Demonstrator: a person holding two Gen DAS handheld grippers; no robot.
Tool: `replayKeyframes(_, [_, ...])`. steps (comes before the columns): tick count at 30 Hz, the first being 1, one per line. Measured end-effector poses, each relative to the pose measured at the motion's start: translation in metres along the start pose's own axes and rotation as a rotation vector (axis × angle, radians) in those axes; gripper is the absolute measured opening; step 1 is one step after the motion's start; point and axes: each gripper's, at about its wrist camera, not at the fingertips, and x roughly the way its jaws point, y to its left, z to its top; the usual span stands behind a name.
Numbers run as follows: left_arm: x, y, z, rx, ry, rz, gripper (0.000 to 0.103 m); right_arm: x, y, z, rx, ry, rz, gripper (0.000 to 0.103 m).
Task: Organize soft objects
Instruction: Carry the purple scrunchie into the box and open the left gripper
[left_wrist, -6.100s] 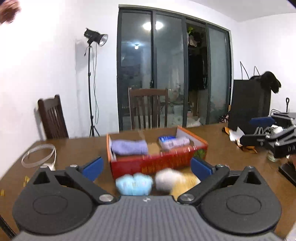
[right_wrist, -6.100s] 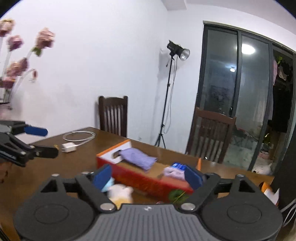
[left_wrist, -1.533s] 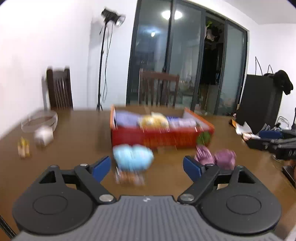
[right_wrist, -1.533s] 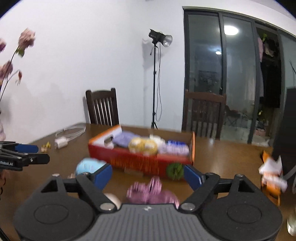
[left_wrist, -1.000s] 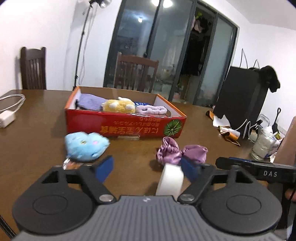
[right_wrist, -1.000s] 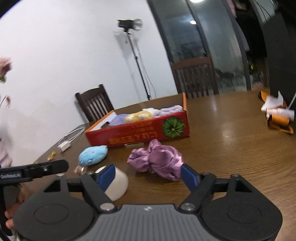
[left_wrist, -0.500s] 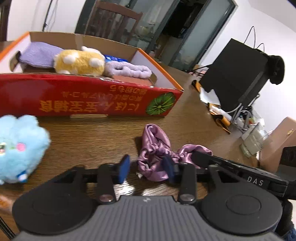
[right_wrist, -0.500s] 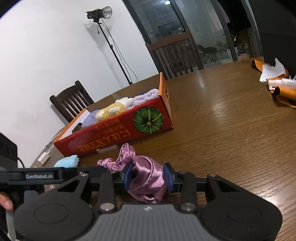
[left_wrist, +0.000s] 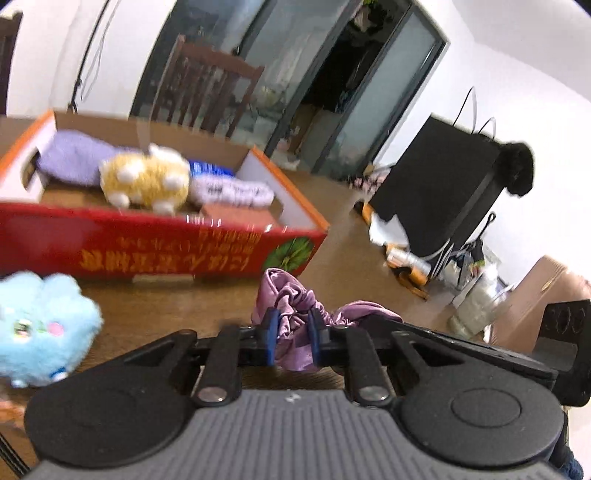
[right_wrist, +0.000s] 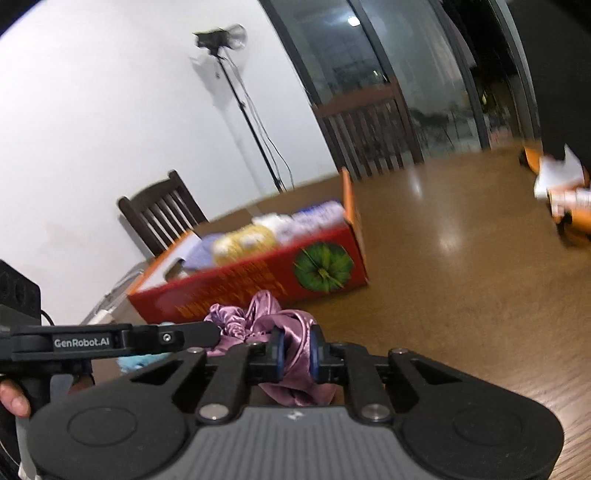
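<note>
So the purple satin scrunchie (left_wrist: 295, 325) sits low in the middle of both frames, on the wooden desk (right_wrist: 461, 295) just in front of the red cardboard box (left_wrist: 147, 247). Both grippers have it at once. The left gripper (left_wrist: 290, 334) just finished closing and its blue-padded fingers (left_wrist: 271, 332) are pinching one bunch of the fabric; the right gripper (right_wrist: 295, 350) did the same and is clamped on the other end. In the right wrist view the left one pokes in from the left edge. Inside the box, upper left of the left view: a lilac cloth (left_wrist: 74, 162), a yellow plush (left_wrist: 147, 181) with white spots, and a pale purple knit thing (left_wrist: 232, 192). A fluffy blue plush (left_wrist: 40, 325) sits on the desk at the left edge.
</note>
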Motion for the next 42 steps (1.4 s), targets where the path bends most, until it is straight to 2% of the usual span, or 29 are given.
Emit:
replayKeyframes(4, [-0.046, -0.016, -0.008, 0.015, -0.080, -0.012, 0.018, -0.028, 0.024, 0.003, -0.042, -0.044, 0.035, 0.013])
replayKeyframes(9, [-0.094, -0.027, -0.027, 0.006, -0.131, -0.001, 0.018, -0.059, 0.055, -0.003, -0.096, -0.073, 0.078, 0.012])
replayKeyframes(15, [-0.119, -0.021, -0.041, -0.036, -0.150, 0.013, 0.018, -0.074, 0.082, -0.008, -0.154, -0.077, 0.104, 0.012])
replayKeyframes(19, [-0.125, -0.016, -0.037, -0.042, -0.176, 0.007, 0.018, -0.071, 0.092, -0.005, -0.178, -0.074, 0.108, 0.012])
replayKeyframes(23, [-0.115, -0.008, -0.018, -0.014, -0.180, 0.017, 0.018, -0.061, 0.098, 0.008, -0.213, -0.085, 0.099, 0.012])
replayKeyframes(25, [-0.105, 0.004, -0.002, -0.026, -0.164, -0.004, 0.018, -0.049, 0.099, 0.020, -0.230, -0.091, 0.093, 0.012])
replayKeyframes(27, [-0.091, 0.023, 0.020, -0.065, -0.145, -0.021, 0.018, -0.028, 0.097, 0.039, -0.220, -0.082, 0.105, 0.011])
replayKeyframes(31, [-0.060, 0.054, 0.062, -0.122, -0.119, -0.003, 0.018, 0.026, 0.086, 0.079, -0.154, -0.026, 0.144, 0.011])
replayKeyframes(37, [0.001, 0.097, 0.103, -0.181, -0.051, 0.083, 0.018, 0.108, 0.081, 0.111, -0.128, 0.014, 0.075, 0.011])
replayKeyframes(42, [0.045, 0.125, 0.104, -0.232, 0.028, 0.172, 0.018, 0.164, 0.075, 0.103, -0.130, 0.098, -0.001, 0.011])
